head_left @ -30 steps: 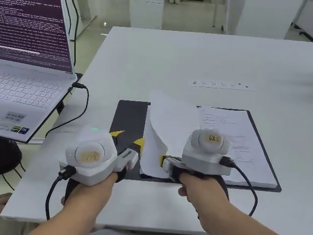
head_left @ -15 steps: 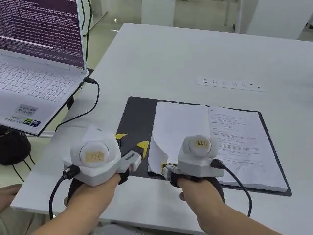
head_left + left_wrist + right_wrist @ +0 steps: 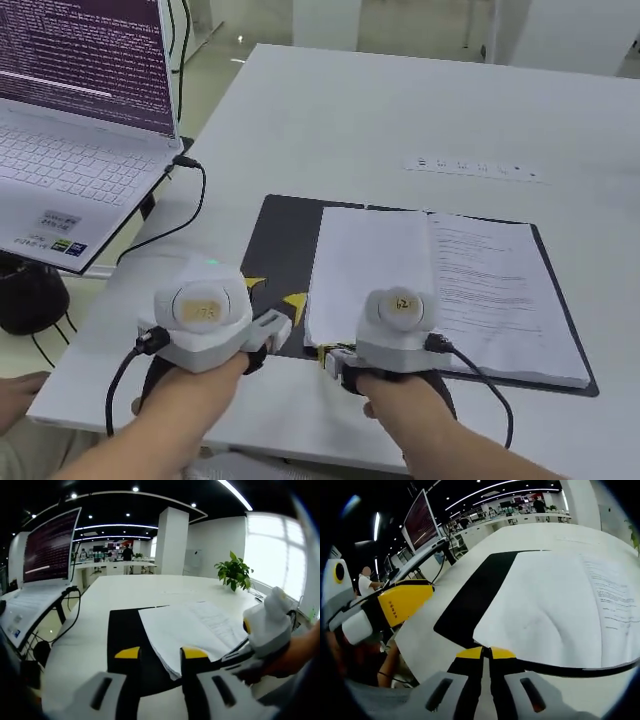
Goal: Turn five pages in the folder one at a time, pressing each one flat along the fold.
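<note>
Folder [image 3: 275, 240] open near the surface's [image 3: 400, 110] front edge, right gripper [image 3: 485, 653] jaws pressed together at its near edge, left gripper [image 3: 161, 653] jaws spread.

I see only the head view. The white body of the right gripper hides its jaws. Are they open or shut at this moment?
Observer: Shut. In the right gripper view, the right gripper has its yellow tips pressed together at the near edge of the blank white page.
Operator: Is the left gripper holding something?
Observer: No. The left gripper view shows the left gripper open with nothing gripped; behind the gap lies the black folder cover, beside the page's near corner.
</note>
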`<state>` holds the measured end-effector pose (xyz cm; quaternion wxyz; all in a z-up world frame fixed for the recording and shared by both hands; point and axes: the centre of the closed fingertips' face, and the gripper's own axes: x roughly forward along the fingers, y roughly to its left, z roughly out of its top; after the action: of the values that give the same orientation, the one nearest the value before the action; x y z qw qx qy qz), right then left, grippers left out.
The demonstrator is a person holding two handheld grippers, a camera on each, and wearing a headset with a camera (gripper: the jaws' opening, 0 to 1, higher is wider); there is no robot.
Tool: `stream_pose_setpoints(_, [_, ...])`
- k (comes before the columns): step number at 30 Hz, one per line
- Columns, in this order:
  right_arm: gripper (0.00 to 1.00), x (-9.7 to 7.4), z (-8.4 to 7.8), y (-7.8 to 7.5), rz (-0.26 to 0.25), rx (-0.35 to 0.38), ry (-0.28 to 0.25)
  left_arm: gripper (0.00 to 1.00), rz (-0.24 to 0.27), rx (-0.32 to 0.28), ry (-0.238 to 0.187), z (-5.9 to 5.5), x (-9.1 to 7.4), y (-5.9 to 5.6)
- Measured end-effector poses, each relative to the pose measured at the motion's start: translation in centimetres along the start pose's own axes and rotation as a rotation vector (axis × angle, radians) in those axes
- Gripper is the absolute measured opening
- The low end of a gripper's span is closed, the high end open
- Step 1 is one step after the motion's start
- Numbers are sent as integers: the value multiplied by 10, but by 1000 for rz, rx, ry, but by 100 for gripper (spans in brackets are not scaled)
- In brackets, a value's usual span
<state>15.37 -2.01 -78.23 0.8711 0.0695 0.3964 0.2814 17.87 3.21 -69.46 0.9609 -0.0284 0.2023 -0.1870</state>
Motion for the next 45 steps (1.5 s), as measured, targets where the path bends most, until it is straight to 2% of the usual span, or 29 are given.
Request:
stream_pose_setpoints(4, [5,-9,4,3,28,-4,-24,29,-39,14,40,-8,8,-8])
stream_pose_setpoints(6, [3,-14,6,0,29,-13,-36,29,-67,27,77,-14,13,-14])
stream_pose_setpoints(8, [2,-21,11,-9,14,-19,-63,28,-90,40,94,-19,22,-20])
stream_pose_setpoints(13, [0,-37,19,-37,-42,-16,-111,28,-141,68,170,-35,45,-39])
stream_pose_setpoints(16, [0,-45,25,-56,-64,37,-142,27,-149,81,199,-42,59,-47])
stream_pose_setpoints(19, [0,-52,32,-70,-69,64,-182,29,-140,90,236,-54,69,-51])
stream_pose_setpoints(20, [0,-53,33,-74,-71,65,-190,29,-118,105,262,-61,71,-48])
stream_pose_setpoints(24, [0,-57,43,-96,-81,86,-237,30,-58,83,287,-75,71,-40])
stream_pose_setpoints(26, [0,-58,48,-106,-87,89,-260,29,-46,74,293,-81,70,-40])
stream_pose_setpoints(27, [0,-58,50,-110,-89,90,-260,28,-21,57,251,-78,71,-37])
stream_pose_setpoints(29, [0,-55,54,-119,-85,95,-271,28,-14,34,222,-77,70,-37])
stream_pose_setpoints(35, [0,-47,73,-144,-87,55,-296,22,22,72,201,-77,71,-33])
stream_pose_setpoints(39, [0,-38,87,-159,-83,30,-313,22,25,46,165,-78,69,-32])
stream_pose_setpoints(45, [0,-18,103,-171,-65,-22,-318,22,31,49,150,-79,72,-32])
